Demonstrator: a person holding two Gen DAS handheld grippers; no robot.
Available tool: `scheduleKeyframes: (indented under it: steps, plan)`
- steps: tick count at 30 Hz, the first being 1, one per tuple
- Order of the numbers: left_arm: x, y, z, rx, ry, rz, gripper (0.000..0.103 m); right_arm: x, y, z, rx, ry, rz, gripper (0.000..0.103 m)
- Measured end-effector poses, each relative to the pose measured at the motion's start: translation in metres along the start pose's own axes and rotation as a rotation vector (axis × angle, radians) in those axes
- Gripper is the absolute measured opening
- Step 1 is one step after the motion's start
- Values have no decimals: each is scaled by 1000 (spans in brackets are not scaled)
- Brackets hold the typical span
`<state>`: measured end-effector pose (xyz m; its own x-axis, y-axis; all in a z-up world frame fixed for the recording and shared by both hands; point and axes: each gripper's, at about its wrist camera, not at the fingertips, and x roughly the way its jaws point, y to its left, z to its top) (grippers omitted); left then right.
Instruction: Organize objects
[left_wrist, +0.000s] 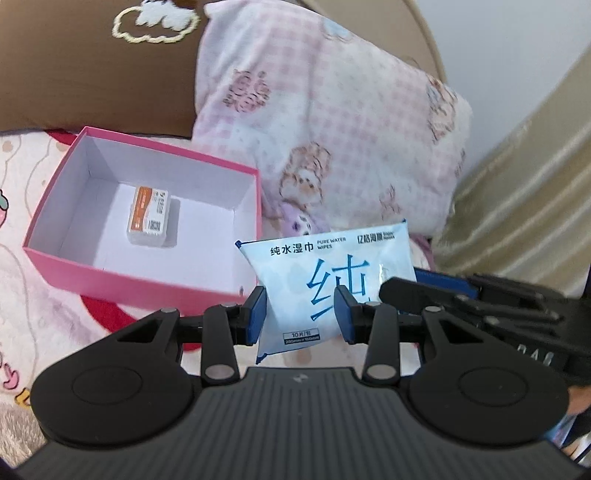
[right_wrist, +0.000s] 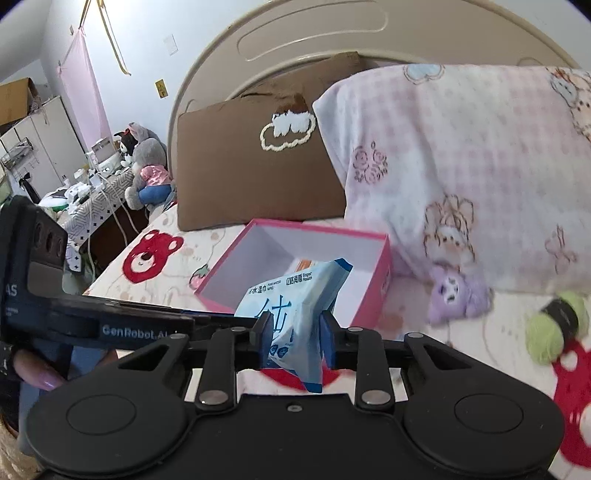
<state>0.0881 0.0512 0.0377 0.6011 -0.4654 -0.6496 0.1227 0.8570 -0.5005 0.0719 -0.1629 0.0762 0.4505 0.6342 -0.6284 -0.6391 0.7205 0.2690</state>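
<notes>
A light-blue pack of wet wipes (left_wrist: 317, 280) hangs above the bedsheet, just right of an open pink box (left_wrist: 129, 280). My left gripper (left_wrist: 301, 314) has its blue pads pressed on the pack's lower part. My right gripper (left_wrist: 400, 286) comes in from the right at the pack's edge. In the right wrist view the right gripper (right_wrist: 295, 332) is shut on the creased pack (right_wrist: 291, 302), with the left gripper (right_wrist: 221, 319) reaching in from the left. The pink box (right_wrist: 384, 273) lies behind the pack. A small white and orange carton (left_wrist: 149, 216) lies inside the box.
A brown cushion (right_wrist: 251, 177) and a pink checked pillow (right_wrist: 461, 166) lean on the headboard behind the box. A purple plush (right_wrist: 454, 295) and a green yarn ball (right_wrist: 554, 328) lie at the right. A cluttered side table (right_wrist: 92, 188) stands left of the bed.
</notes>
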Motion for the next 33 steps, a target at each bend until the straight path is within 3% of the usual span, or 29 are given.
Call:
scheduleKeyframes:
  steps: [4, 7, 9, 16, 21, 25, 30, 33]
  plan:
    - [17, 21, 22, -25, -13, 17, 38, 26, -5, 17, 9, 10, 14, 30]
    - [35, 40, 41, -38, -1, 11, 38, 49, -6, 31, 2, 27, -4, 29]
    - [50, 54, 55, -102, 3, 8, 38, 64, -7, 42, -5, 34, -18, 29]
    - [95, 78, 88, -128, -9, 56, 38, 120, -19, 70, -12, 90, -68, 29]
    - [123, 101, 91, -146, -36, 29, 38, 156, -21, 76, -33, 109, -119, 29]
    - [150, 130, 87, -236, 3, -24, 39, 178, -23, 69, -58, 122, -154, 29]
    - [174, 149, 85, -259, 36, 39, 39, 212, -26, 59, -74, 168, -140, 29]
    - [186, 162, 81, -315, 56, 33, 38, 227, -23, 57, -102, 186, -159, 29]
